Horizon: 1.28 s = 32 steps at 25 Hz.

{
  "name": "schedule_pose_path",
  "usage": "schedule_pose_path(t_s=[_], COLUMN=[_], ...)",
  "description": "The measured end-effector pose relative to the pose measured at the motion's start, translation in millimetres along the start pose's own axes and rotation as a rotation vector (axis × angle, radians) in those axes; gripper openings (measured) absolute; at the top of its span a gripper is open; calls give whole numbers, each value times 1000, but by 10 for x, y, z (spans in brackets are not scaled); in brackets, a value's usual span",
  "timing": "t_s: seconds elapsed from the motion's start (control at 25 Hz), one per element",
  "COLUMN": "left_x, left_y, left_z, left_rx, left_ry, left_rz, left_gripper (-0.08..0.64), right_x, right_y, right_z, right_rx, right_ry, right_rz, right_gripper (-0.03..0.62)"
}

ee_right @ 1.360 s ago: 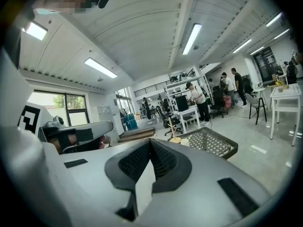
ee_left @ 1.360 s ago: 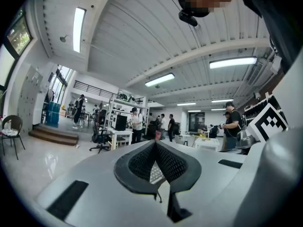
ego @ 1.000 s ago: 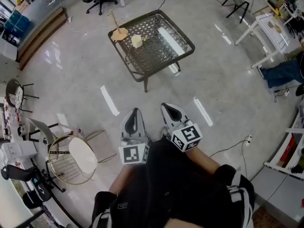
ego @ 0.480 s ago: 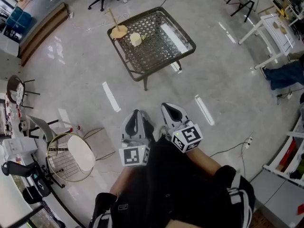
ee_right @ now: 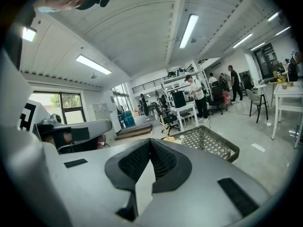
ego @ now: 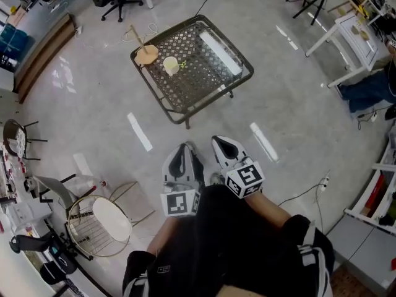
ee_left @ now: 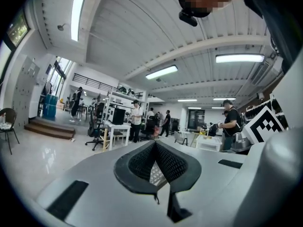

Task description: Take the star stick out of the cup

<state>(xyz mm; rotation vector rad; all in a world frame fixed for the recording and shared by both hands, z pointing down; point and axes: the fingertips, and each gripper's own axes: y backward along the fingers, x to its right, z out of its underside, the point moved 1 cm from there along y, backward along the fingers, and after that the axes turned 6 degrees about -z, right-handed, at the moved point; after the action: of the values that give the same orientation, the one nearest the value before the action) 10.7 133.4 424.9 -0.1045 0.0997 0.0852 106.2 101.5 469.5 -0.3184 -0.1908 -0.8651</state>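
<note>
Well ahead of the left gripper (ego: 183, 150) and right gripper (ego: 220, 142), both closed together and empty, the cup (ego: 170, 65) stands on a mesh table (ego: 207, 79)

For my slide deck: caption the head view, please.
Left gripper and right gripper shut; cup stands on mesh table.

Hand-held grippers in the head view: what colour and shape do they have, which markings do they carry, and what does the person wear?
The left hand-held gripper and the right hand-held gripper are light grey, with tapered shells and dark textured pads. Each carries a white cube with black square markers. The person wears a black top with white sleeve stripes.
</note>
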Motion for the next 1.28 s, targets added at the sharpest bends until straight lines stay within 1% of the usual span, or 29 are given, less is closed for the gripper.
schedule_pose_path(t_s=[0.2,0.36,0.48,0.6,0.76,0.88,1.08,1.28], left_x=[-347,-699,-909,-1110,-1289,-1372,-1497,-1566], left_y=[-549,-904,-1146,-1349,-1534,-1662,-2070,-2532], left_z=[-176,-270,-378,-385,-400,-378,-357,-301], left_rx=[11,16,40,31,32,10,10,-10], left_ry=[-31,8,65,70,82,85,83,46], left_rz=[48,53,60,71,64,62,33,0], left_gripper=[15,15,15,15,15,15,15,15], right_x=[211,325,410,496,692,872,1295,1717], right_y=[-607,-1093,-1424,-1711,-1960,-2117,-2501,-2878], right_z=[-241,-391,-450,-509,-468,-446,-428,-358], right_rx=[-10,-20,-22,-23,-54,-72,-99,-159], right_ry=[1,3,-12,-14,-34,-64,-117,-157], right_rz=[26,49,67,87,116,137,155,122], right_gripper=[9,9,9,10,9,10,11,11])
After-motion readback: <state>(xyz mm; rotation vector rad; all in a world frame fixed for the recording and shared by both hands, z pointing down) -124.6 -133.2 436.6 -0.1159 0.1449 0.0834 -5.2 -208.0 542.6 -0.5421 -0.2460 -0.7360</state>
